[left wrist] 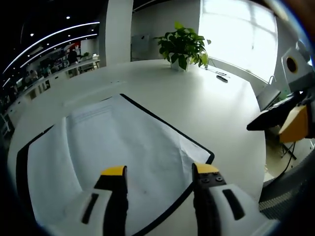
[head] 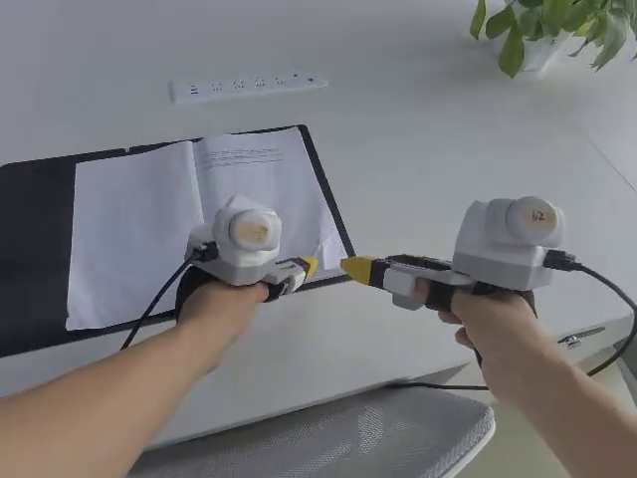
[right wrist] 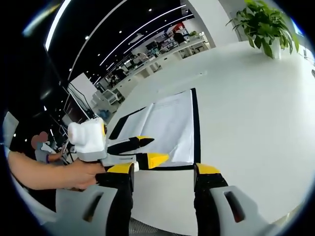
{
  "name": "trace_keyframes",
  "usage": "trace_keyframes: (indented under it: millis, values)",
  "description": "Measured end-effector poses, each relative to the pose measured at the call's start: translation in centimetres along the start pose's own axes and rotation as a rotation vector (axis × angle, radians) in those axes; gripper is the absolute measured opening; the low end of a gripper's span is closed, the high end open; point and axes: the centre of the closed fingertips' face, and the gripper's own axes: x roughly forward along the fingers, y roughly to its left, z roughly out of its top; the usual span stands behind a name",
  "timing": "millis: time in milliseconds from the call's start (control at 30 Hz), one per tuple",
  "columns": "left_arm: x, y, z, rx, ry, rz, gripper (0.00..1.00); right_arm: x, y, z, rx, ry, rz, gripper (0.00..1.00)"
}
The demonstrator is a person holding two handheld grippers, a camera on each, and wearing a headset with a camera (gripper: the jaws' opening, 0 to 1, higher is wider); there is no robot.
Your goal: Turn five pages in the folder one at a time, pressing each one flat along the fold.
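- The folder [head: 35, 249] lies open on the white tabletop [head: 448, 149], black cover outermost and white pages facing up.
- The left tongs [left wrist: 160, 169] stand apart with nothing between them, over the near right corner of the right-hand page [left wrist: 128, 142]. Whether they touch the paper cannot be told.
- The right tongs [right wrist: 164, 168] are also apart and empty. They are off the folder, over bare tabletop just beyond its right edge, aimed toward the left tongs.
- In the head view the yellow tips of the two tools sit near each other but do not touch.
- A power strip [head: 249, 87] lies beyond the folder, and a potted plant [head: 547, 30] stands at the far right.
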Motion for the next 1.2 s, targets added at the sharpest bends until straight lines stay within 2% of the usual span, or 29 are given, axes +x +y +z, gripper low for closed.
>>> trace_keyframes:
  millis: [100,233,400,933,1133,1200]
  values:
    - [0.4,-0.2,-0.2,0.004,0.008,0.008,0.51,0.2,-0.3,-0.2,0.012,0.003,0.002,0.45]
    - [0.8,0.0,-0.4,0.065,0.015,0.031,0.48,0.6,-0.7,-0.5,0.022,0.004,-0.002,0.41]
    - [1.3,0.3,-0.6,0.086,0.012,0.035,0.48,1.0,-1.1,-0.6,0.043,0.005,-0.004,0.41]
    - [1.4,0.7,-0.4,0.095,-0.018,0.038,0.43,2.4,-0.4,-0.7,0.047,0.006,0.021,0.40]
    - [1.4,0.9,-0.4,0.088,-0.028,0.051,0.38,2.5,-0.6,-0.7,0.057,0.001,0.021,0.40]
    - [1.4,1.1,-0.3,0.089,-0.034,0.059,0.31,2.4,-0.7,-0.8,0.058,0.001,0.018,0.40]
